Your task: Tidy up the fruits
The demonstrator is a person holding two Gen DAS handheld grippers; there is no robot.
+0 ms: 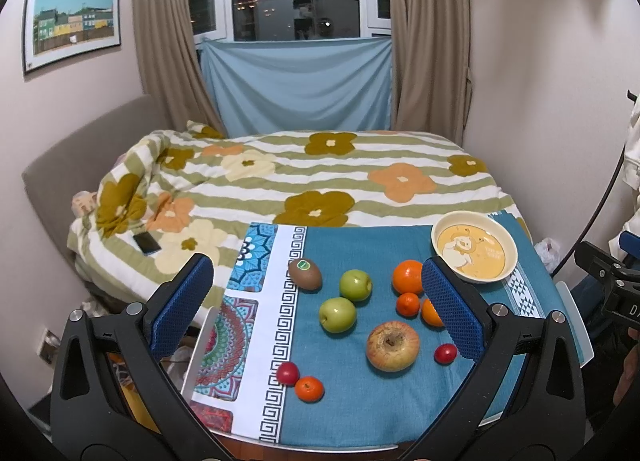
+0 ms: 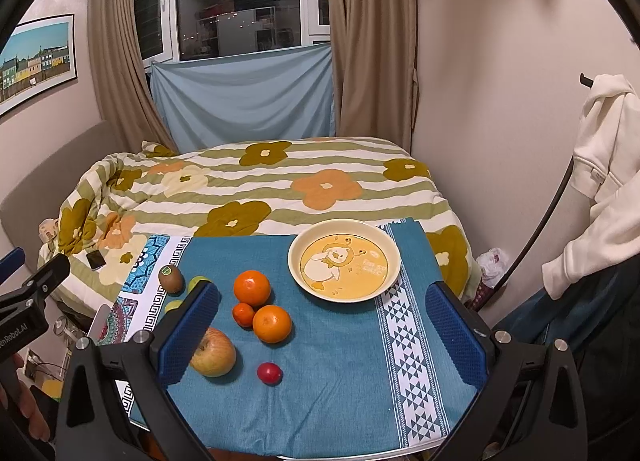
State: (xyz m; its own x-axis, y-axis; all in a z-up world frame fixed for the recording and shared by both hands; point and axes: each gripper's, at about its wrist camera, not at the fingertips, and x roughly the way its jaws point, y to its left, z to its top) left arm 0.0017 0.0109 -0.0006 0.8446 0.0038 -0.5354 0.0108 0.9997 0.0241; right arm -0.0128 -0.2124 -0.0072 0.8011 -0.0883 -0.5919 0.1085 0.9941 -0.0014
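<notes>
Fruits [image 1: 393, 345] are lying scattered across the table [image 2: 340, 401], bowl [image 2: 344, 260] waiting empty; we're hovering left gripper [image 1: 318, 303] and right gripper [image 2: 322, 331], jaws wide open, gripping nothing, lining up a pick

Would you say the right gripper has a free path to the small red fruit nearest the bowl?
Probably yes. The right gripper is open and holds nothing, and the small red fruit lies apart from the big apple on bare cloth, with nothing above it.
</notes>
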